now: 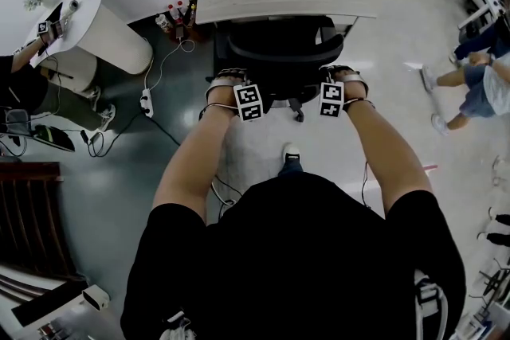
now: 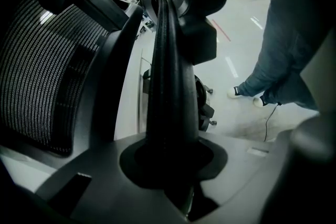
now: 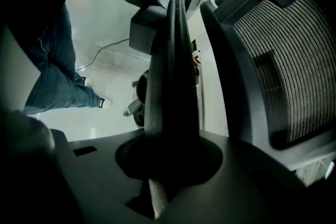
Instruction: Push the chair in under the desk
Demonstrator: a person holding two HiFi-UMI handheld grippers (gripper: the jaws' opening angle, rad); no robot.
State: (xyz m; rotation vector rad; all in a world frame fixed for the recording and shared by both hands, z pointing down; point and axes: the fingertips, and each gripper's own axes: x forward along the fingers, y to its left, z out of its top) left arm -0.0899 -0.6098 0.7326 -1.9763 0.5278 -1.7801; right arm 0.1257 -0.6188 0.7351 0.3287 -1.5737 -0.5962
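The chair (image 1: 279, 52) faces the desk (image 1: 279, 4) with its back toward me, and its front is already under the desk edge. My left gripper (image 1: 229, 84) and right gripper (image 1: 345, 80) each clamp narrowly on a black chair bar (image 2: 168, 86). Cables (image 1: 155, 76) lie at the left, and open floor (image 1: 398, 36) at the right.

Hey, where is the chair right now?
In the head view the black chair sits top centre, partly tucked under the desk, held by the left gripper and right gripper.

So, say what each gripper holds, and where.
Both grip the chair: left gripper and right gripper each clamp a black bar beside its mesh back.
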